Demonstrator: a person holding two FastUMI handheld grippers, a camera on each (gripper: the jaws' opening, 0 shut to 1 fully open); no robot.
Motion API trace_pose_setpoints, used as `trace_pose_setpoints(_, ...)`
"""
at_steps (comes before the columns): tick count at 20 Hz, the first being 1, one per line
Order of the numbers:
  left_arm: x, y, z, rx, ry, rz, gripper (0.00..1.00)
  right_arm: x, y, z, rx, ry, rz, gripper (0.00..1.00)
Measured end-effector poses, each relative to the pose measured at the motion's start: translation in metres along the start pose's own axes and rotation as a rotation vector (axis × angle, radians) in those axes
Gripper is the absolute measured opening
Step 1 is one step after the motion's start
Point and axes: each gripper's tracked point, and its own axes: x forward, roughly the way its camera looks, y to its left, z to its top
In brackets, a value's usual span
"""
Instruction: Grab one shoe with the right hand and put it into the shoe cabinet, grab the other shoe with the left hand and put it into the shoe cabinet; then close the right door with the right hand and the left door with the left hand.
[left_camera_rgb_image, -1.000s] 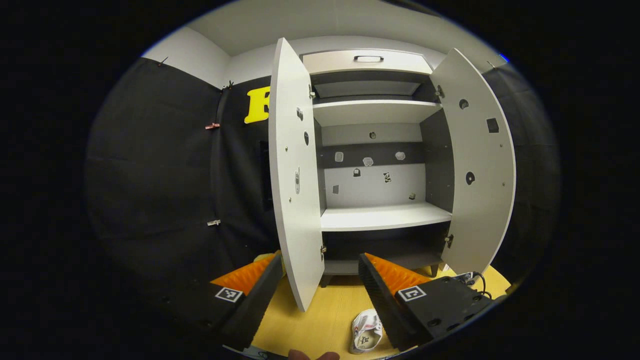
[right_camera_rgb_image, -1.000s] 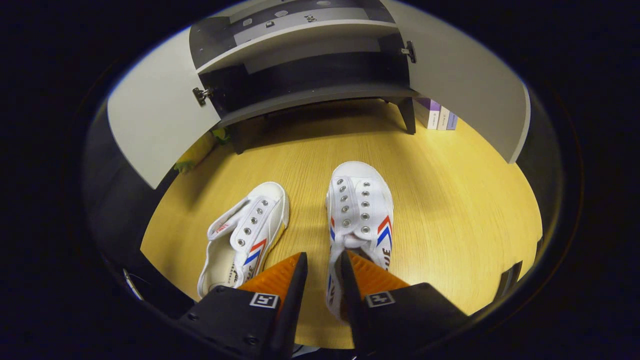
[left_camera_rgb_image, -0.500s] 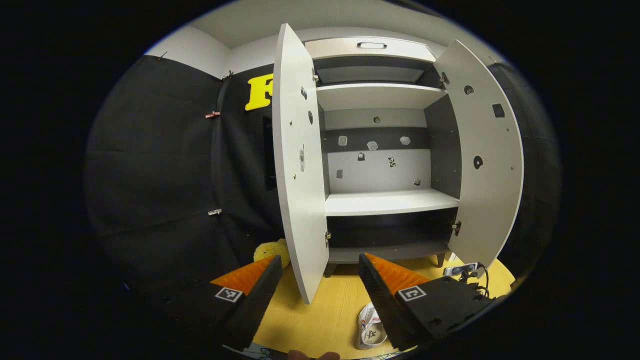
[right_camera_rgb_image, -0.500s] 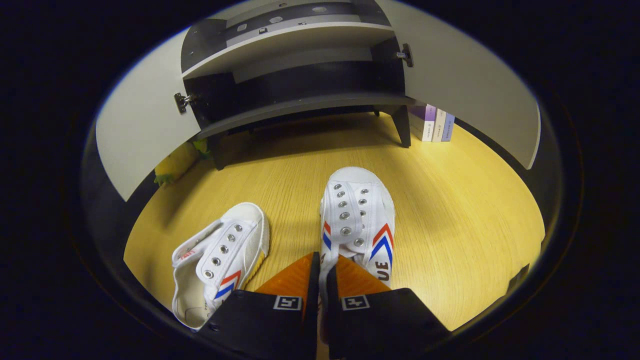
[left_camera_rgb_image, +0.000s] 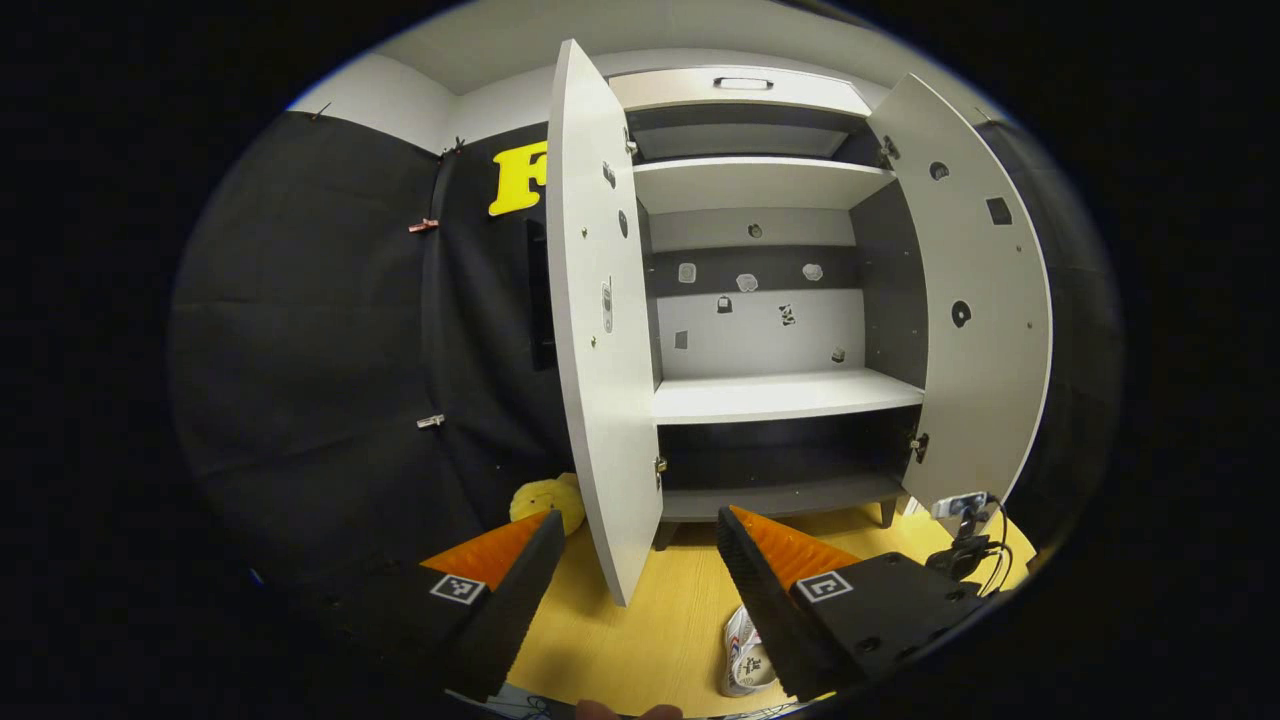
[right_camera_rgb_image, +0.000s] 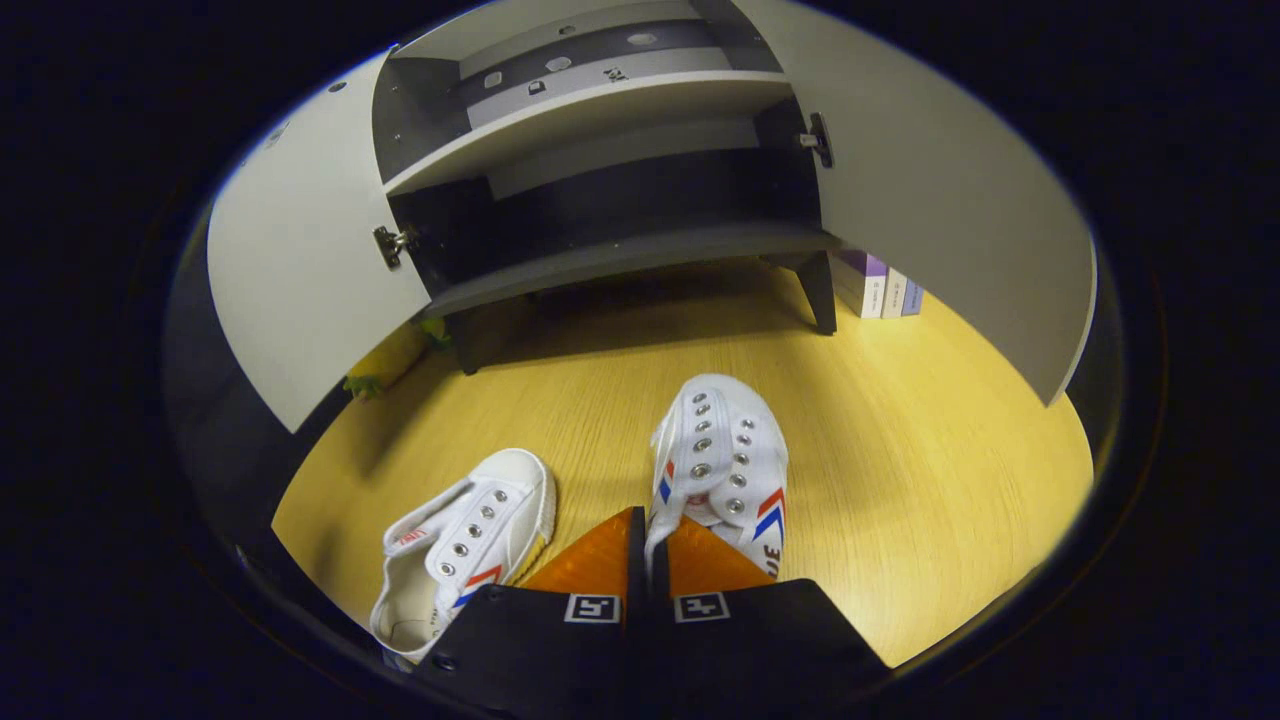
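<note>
**Though already clamped on one shoe, far from finished**

As seen from the left gripper view, found the left gripper (left_camera_rgb_image: 640, 515) with its two fingers wide apart and nothing between them, hanging in the air in front of the shoe cabinet (left_camera_rgb_image: 790, 408). Saw the left door (left_camera_rgb_image: 590, 350) and the right door (left_camera_rgb_image: 985, 330) both swung fully open. Saw no shoe on the shelves that were visible. Noticed a white shoe (left_camera_rgb_image: 745, 665) low on the floor (left_camera_rgb_image: 640, 640), partly hidden behind one finger; could not tell which of the pair.

From the right gripper view, found the right gripper (right_camera_rgb_image: 645, 515) with fingers pressed together on the heel edge of the first shoe (right_camera_rgb_image: 720, 465), toe pointing toward the cabinet. Could not tell whether lifted or resting on the floor. Saw the second shoe (right_camera_rgb_image: 465, 545) lying to the side, near the first but apart from it, touched by no gripper. Saw the dark bottom shelf bare.

Judged the task as just begun: grip on the first shoe made, nothing stored. Left to do: carry this shoe in, take the second with the left gripper and place it, then shut the right door and the left door.
</note>
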Motion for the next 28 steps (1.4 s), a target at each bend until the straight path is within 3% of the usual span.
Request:
trace_pose_setpoints(8, -0.006, 0.002, 0.016, -0.003, -0.034, 0.005, 0.96, -0.038, 0.011, 0.044, 0.054, -0.047, 0.035, 0.05)
trace_pose_setpoints(19, -0.011, -0.006, 0.038, -0.020, -0.071, -0.048, 0.96, -0.125, 0.093, 0.233, 0.062, -0.279, 0.113, 0.05)
trace_pose_setpoints(28, 0.006, -0.007, 0.049, -0.048, -0.089, -0.100, 0.96, -0.076, 0.113, 0.383, -0.009, -0.433, 0.062, 0.04)
